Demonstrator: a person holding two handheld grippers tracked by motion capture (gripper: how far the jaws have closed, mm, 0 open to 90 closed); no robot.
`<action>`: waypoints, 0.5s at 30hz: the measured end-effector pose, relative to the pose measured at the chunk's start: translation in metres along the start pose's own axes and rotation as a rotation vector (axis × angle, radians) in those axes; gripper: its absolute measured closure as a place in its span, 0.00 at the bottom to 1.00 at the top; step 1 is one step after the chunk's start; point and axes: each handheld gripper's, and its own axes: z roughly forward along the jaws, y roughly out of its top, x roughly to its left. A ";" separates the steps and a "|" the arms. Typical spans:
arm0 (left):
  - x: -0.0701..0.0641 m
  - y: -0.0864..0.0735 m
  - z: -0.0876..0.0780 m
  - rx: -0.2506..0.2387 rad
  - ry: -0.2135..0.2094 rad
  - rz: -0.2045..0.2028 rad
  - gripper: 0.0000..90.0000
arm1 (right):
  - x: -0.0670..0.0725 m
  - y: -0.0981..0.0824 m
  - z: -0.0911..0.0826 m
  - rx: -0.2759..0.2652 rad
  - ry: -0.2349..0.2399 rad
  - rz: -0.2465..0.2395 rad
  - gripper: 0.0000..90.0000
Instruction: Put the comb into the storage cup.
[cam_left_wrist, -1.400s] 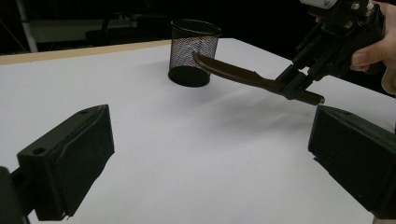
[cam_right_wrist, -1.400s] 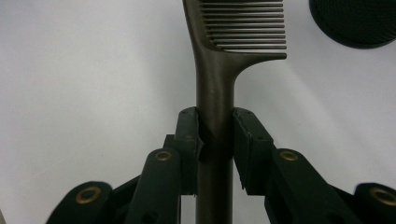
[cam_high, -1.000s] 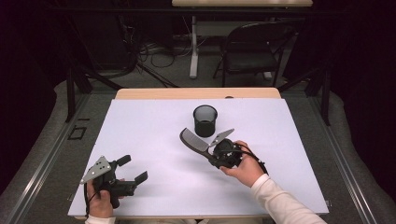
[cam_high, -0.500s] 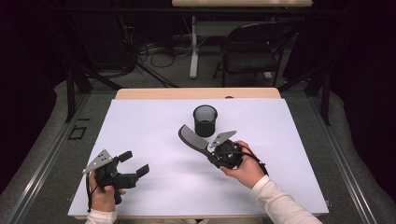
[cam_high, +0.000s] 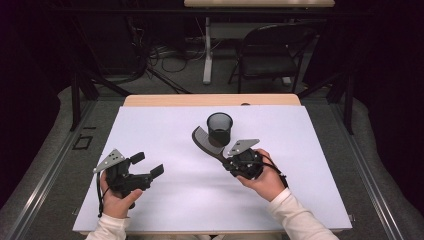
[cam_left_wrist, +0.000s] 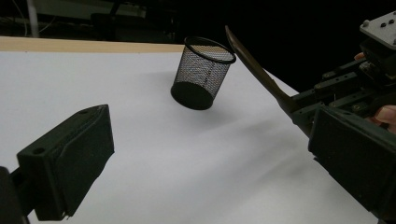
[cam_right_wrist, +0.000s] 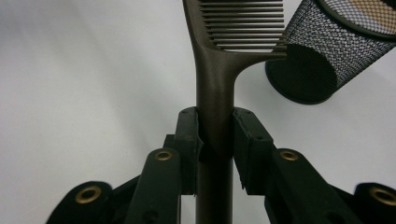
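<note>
in the high view, your right gripper (cam_high: 226, 159) is clamped on the handle of a dark brown comb (cam_high: 204, 141), whose toothed head slants up and away from you, ending just beside the black mesh pen cup (cam_high: 219, 128) that stands upright near the middle of the white worktop (cam_high: 165, 125). your left gripper (cam_high: 148, 165) hovers over the near left part of the worktop with its jaws wide and nothing between them, well apart from the cup and the comb.

in the left gripper view, the mesh pen cup (cam_left_wrist: 202, 73) looks empty, and the comb (cam_left_wrist: 254, 67) rises past its rim from the right gripper (cam_left_wrist: 299, 109), outside the cup rather than in it.

in the right gripper view, both pads press the handle of the comb (cam_right_wrist: 219, 70) from either side, with the teeth beyond and the pen cup (cam_right_wrist: 322, 51) close on the teeth side.

you seem to be at the carrying step: comb grasped, not yet in the cup. next, you likely need to lift the head above the rim, tip the comb more upright over the opening, then lower it before easing the jaws apart. watch the light cup, since a nudge on its rim could topple it; your free left gripper could steady it.
</note>
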 end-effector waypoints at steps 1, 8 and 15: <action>-0.001 0.001 0.001 0.003 -0.001 0.003 0.00 | 0.000 0.000 -0.001 -0.010 -0.007 -0.006 0.81; -0.006 0.012 0.008 0.025 0.006 0.025 0.01 | 0.002 0.002 -0.004 -0.051 -0.018 -0.010 0.81; -0.010 0.022 0.016 0.053 0.029 0.023 0.02 | 0.003 0.002 -0.008 -0.082 -0.045 -0.021 0.81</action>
